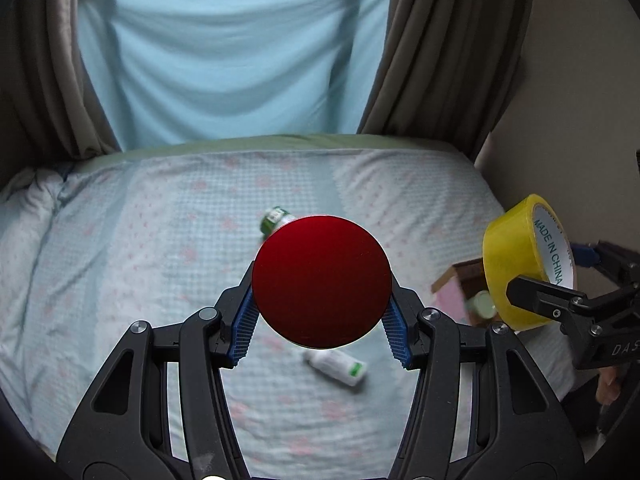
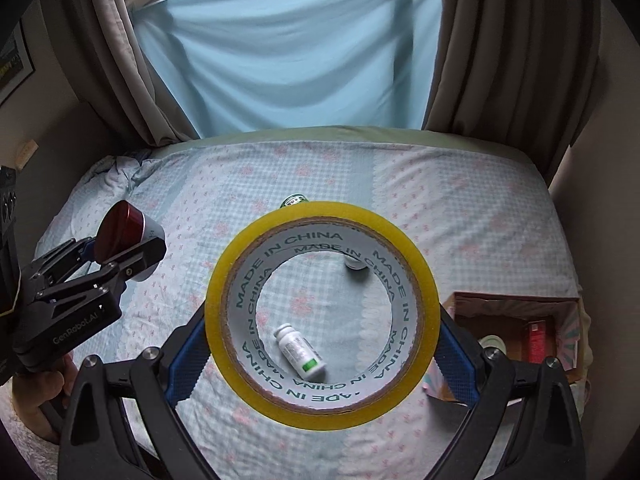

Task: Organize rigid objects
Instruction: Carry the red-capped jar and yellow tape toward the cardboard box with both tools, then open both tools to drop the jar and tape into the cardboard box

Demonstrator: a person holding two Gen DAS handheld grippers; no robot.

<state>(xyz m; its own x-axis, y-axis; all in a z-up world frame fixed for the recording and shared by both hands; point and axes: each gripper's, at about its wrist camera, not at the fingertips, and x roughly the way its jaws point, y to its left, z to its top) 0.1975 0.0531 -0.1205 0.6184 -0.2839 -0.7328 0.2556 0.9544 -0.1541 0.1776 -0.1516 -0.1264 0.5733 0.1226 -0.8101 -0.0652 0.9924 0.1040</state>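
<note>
My left gripper (image 1: 322,320) is shut on a round red-topped tin (image 1: 322,282) and holds it above the bed; the tin also shows in the right wrist view (image 2: 126,226). My right gripper (image 2: 320,344) is shut on a yellow tape roll (image 2: 320,314), held upright above the bed; the roll also shows in the left wrist view (image 1: 524,260). A white pill bottle (image 2: 300,350) lies on the sheet, seen through the roll's hole, and in the left wrist view (image 1: 336,366). A green-labelled bottle (image 1: 276,218) lies farther back. A small white object (image 2: 356,264) sits partly hidden behind the roll.
An open cardboard box (image 2: 516,304) with pink sides stands at the bed's right edge and holds a red packet (image 2: 538,340) and a white jar (image 2: 494,342). Curtains and a blue cloth hang behind the bed. A crumpled blanket (image 2: 120,168) lies at the far left.
</note>
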